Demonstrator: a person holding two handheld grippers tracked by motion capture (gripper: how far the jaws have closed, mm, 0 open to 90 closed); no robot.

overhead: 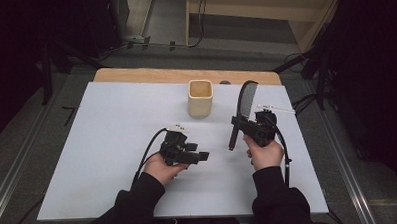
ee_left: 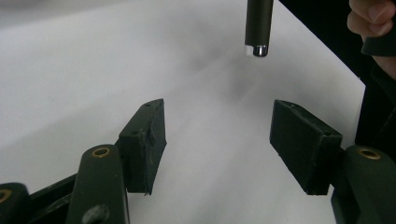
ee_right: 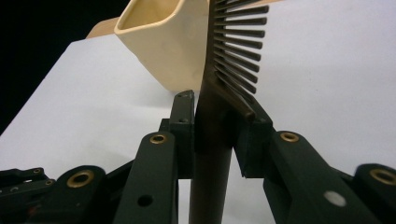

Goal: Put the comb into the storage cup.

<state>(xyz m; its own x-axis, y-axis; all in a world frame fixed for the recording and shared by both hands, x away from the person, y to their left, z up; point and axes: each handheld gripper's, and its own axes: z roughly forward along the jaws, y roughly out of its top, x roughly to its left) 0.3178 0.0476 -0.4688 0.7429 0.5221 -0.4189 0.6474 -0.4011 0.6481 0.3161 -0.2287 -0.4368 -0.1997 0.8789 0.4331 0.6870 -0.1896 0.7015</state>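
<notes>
A dark hairbrush (overhead: 247,97) stands nearly upright over the right half of the white table sheet (overhead: 107,135), head up and handle end hanging free. My right gripper (overhead: 240,123) is shut on its stem just below the teeth (ee_right: 238,46), with both pads pressed against the stem (ee_right: 211,154). My left gripper (overhead: 204,155) is held low near the table's middle, pointing right toward the brush. Its jaws are open with nothing between the pads (ee_left: 144,140). In the left gripper view the brush's handle tip (ee_left: 258,28) hangs just beyond them. A cream square cup (overhead: 200,98) stands upright behind both grippers.
The wooden table edge (overhead: 185,74) shows beyond the white sheet. A small dark object (overhead: 224,82) lies just behind the cup. The person's right hand (ee_left: 373,16) is at the sheet's right edge. Dark stands and cables surround the table.
</notes>
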